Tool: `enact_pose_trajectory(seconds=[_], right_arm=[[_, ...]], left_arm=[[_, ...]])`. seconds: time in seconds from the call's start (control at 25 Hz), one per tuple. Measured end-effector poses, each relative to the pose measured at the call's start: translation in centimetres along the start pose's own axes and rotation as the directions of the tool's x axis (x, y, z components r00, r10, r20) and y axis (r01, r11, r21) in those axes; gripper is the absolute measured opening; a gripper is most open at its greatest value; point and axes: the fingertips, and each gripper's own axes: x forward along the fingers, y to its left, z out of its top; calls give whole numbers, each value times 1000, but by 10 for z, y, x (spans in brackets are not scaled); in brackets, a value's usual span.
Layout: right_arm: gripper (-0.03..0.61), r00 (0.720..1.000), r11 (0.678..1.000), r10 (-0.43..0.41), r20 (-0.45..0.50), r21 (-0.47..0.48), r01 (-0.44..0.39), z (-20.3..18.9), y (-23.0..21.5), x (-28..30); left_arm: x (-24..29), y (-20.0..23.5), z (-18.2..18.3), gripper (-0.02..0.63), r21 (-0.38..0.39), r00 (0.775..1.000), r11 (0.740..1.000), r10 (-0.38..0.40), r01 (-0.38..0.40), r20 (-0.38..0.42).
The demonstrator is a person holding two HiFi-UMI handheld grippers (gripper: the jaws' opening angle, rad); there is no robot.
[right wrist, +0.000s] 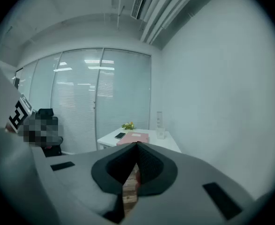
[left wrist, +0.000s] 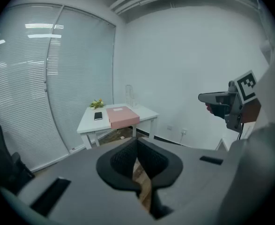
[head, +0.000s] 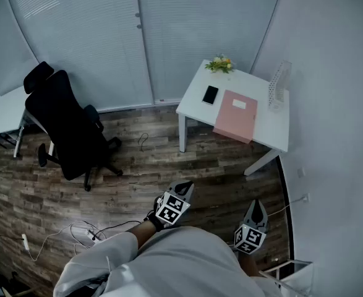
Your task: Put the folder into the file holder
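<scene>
Across the room, on the white counter (head: 271,126), we see the flat pink folder (head: 235,115) lying near the upright perforated file holder (head: 279,85). Our left claw (head: 185,188) and right claw (head: 256,205) are both pinched closed, holding nothing.

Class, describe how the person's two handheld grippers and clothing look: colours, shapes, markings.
Both the left gripper and right gripper have grey bodies tapering to pointed jaws lined with black ribbed pads. Each carries a white cube printed with black square markers. The person wears a pale grey long-sleeved top.
</scene>
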Motion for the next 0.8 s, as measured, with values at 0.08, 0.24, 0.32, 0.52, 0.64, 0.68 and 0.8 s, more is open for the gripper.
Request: enact_pose_trajectory(seconds=[0.08,0.24,0.32,0.52,0.64,0.68,0.8], right_arm=[[12,1000,1000,21,7,-2,-21,5,2,19],[12,999,999,48,16,-11,-47,9,0,40],[12,999,999,51,10,-13,-51,6,-3,42],[12,998,998,55,8,-15,-55,8,-4,49],[12,997,997,70,13,-25,-69,10,-1,55],[12,997,997,73,13,-27,-72,9,-1,55],[12,997,996,82,10,-29,-82,11,0,57]], left_arm=[[8,12,9,9,9,1000,1000,20,-20,14],[16,23,21,9,3,998,999,51,-51,33],[18,23,21,9,1,998,998,56,-56,32],[20,30,22,9,-6,998,998,64,-64,21],[21,35,18,9,-16,997,997,80,-80,23],[21,35,16,9,-18,996,996,82,-82,22],[19,35,20,9,-18,996,996,89,-88,31]])
